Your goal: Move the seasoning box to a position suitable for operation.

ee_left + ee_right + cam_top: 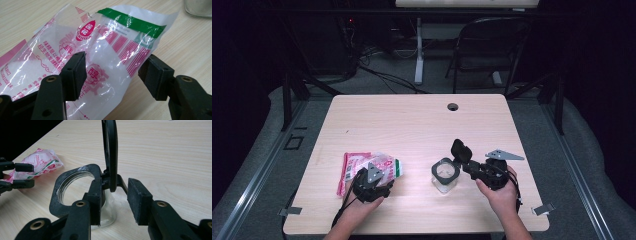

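Observation:
A clear plastic packet (357, 165) printed in red and white with a green strip (112, 45) lies flat at the table's front left. My left gripper (373, 176) hangs over it, open (115, 72). One pad rests over the packet's printed face and the other stands just off its right edge. A small glass jar (445, 172) with a black collar (56, 197) stands at front centre. Its black flip lid (110, 150) is raised upright. My right gripper (115, 195) reaches in from the jar's right (468, 167), its pads closed against the lid's hinge.
The pale wooden table (412, 125) has a round cable hole (453, 106) near its far edge. A folding chair (492, 45) and cables stand on the floor beyond. The right gripper view also shows the packet (40, 161) and the left gripper (32, 175) to the jar's left.

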`<action>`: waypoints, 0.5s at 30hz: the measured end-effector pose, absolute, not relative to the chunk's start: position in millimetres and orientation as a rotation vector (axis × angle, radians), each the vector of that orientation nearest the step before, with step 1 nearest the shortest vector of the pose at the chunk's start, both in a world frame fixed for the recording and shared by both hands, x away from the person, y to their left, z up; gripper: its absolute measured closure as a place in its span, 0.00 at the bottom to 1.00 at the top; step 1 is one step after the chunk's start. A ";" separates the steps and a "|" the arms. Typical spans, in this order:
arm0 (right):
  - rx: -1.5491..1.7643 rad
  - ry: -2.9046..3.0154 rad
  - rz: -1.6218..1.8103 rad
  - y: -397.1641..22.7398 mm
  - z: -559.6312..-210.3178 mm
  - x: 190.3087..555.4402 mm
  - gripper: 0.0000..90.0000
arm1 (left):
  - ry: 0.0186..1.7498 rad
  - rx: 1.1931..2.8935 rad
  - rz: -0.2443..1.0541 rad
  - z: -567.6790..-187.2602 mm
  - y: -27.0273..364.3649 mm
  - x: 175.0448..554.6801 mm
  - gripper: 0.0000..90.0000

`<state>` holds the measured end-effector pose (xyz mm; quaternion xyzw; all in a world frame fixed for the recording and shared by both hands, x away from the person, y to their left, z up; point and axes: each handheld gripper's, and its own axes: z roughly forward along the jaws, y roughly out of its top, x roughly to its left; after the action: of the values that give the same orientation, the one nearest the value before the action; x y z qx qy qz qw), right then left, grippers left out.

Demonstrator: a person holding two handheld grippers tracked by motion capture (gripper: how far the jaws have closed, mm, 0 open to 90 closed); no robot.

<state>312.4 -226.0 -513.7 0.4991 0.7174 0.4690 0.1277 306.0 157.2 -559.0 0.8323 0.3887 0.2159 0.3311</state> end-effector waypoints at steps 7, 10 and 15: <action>1.455 2.090 1.359 -225.7 -514.4 310.8 0.72 | 1.026 2.170 0.559 -561.5 158.8 310.3 0.45; 1.455 2.089 1.363 -226.0 -514.5 310.2 0.72 | 1.028 2.164 0.565 -563.2 158.1 312.0 0.46; 1.454 2.084 1.360 -227.5 -514.2 307.9 0.72 | 1.028 2.159 0.544 -561.4 160.2 314.0 0.55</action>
<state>307.9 -227.5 -514.2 0.5004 0.7169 0.4680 0.1294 314.0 160.2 -561.4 0.8287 0.3944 0.2089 0.3378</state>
